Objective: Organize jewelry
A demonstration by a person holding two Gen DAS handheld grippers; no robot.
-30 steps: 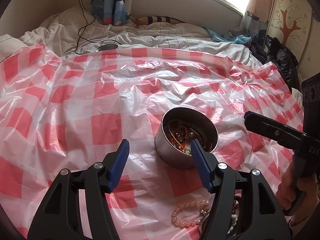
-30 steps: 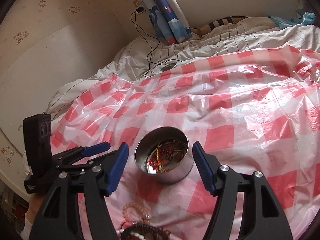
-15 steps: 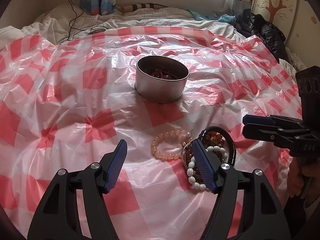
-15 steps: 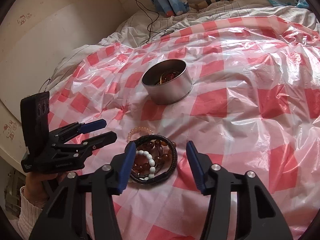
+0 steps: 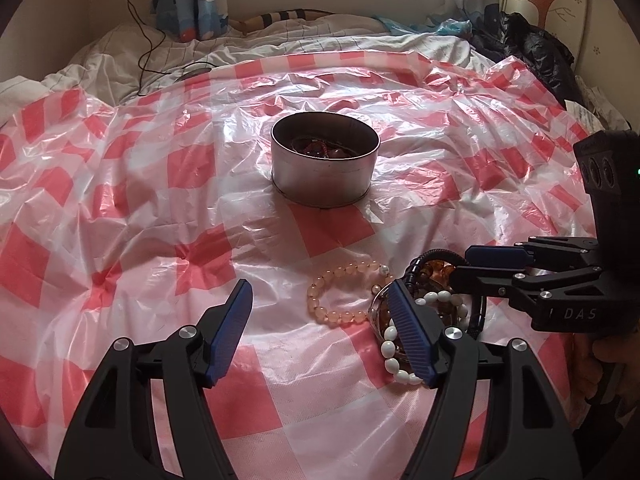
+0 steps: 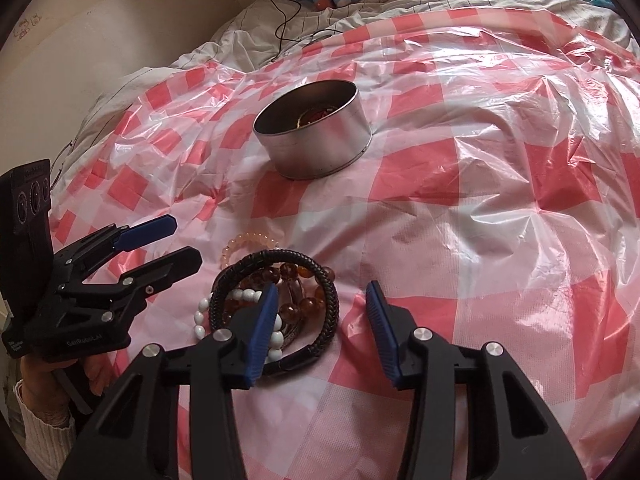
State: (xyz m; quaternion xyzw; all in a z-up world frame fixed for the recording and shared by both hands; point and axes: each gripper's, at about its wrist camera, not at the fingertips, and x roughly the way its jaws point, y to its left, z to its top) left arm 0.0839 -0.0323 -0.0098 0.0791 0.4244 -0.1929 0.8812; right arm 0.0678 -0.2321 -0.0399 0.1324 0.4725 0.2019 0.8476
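Observation:
A round metal tin (image 5: 324, 176) (image 6: 320, 136) with jewelry inside stands on the checked sheet. Nearer lies a heap of bracelets: a pink bead one (image 5: 334, 316) (image 6: 252, 236), a white bead one (image 5: 390, 334) (image 6: 199, 318), an amber bead one (image 6: 304, 274) and a black braided one (image 6: 332, 304). My left gripper (image 5: 319, 286) (image 6: 186, 240) hovers open just left of the heap, over the pink bracelet, touching nothing. My right gripper (image 6: 322, 288) (image 5: 464, 264) hangs over the heap. Its jaws are closing, with the braided bracelet's right side under the gap and the pads pressing nothing.
A crinkled red-and-white checked plastic sheet (image 5: 120, 208) covers a bed. White bedding (image 5: 280, 36), a black cable (image 5: 148, 44) and a blue curtain (image 5: 196, 0) lie beyond it. A dark bag (image 5: 536, 52) sits at the far right. A hand in a white sleeve (image 6: 44, 428) holds the left gripper.
Both grippers have drawn back from over the tin and come down beside the bracelet heap. The right gripper's jaws have narrowed; the left gripper's jaws stay wide.

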